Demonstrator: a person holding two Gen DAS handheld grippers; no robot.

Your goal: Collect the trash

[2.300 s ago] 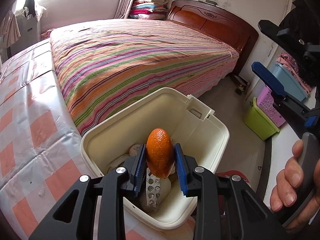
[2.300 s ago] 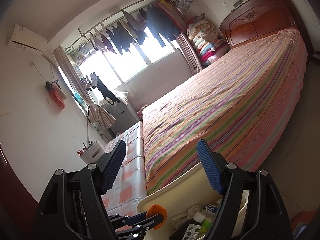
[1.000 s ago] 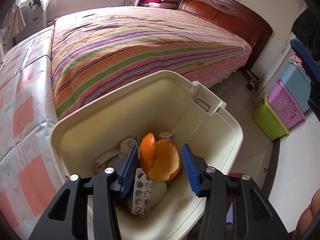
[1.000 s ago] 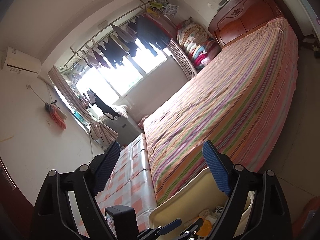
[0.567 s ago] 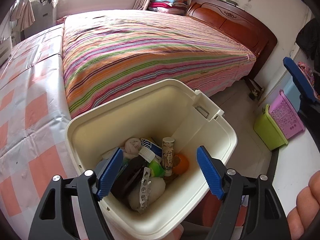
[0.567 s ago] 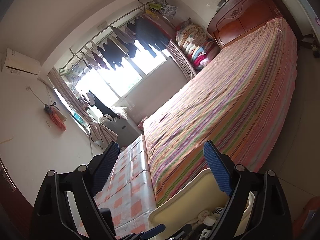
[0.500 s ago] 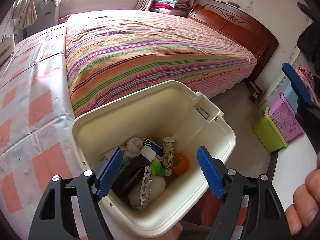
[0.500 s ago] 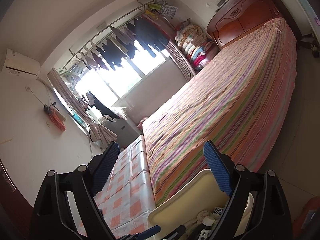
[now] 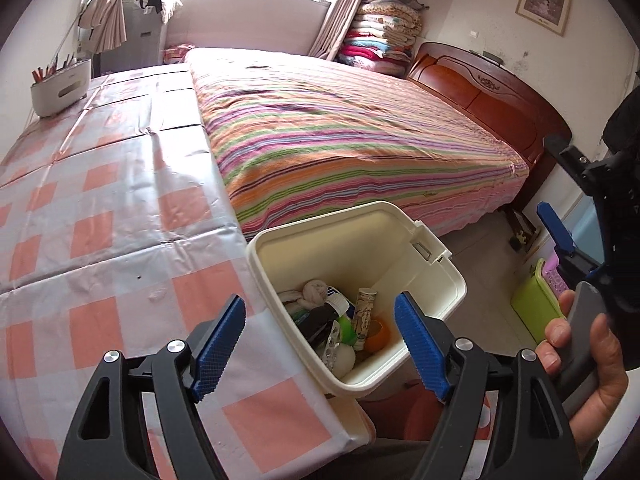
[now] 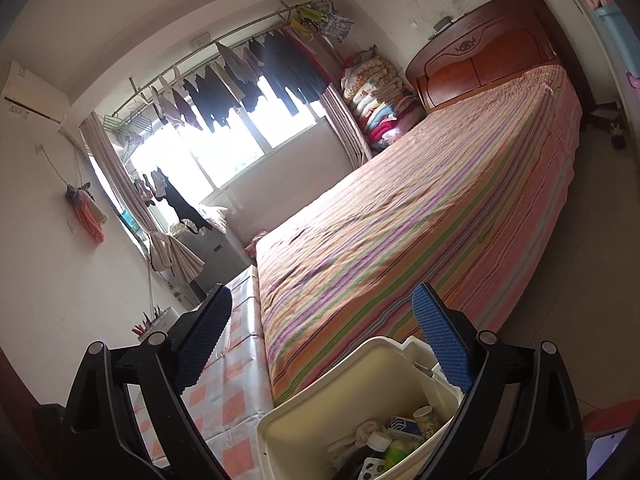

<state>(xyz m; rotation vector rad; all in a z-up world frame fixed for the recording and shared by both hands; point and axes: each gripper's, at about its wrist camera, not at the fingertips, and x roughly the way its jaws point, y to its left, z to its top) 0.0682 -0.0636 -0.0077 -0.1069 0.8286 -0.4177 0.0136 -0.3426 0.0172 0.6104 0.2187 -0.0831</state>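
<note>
The orange peel that sat clamped between the blue fingers of the left gripper moments ago now lies at the bottom of the cream bin, and that gripper has drawn back and up, its fingers spread wide and holding nothing. It hovers above the near corner of the checked worktop, tilted down toward the bin, whose open mouth sits between and just beyond the fingertips. The peel rests low against the bin's right wall, beside a small paper tube, a green-capped bottle, a blister pack and a wad of white tissue (all well below the fingers, touching none of them). At the right edge, the person's right hand grips the handle of the right gripper, which is raised and angled across the room; its fingers also stand wide apart and empty, with the bin's rim below them. Beyond the worktop stretches a striped bed with a wooden headboard, and at the far end, a window hung with laundry.
</note>
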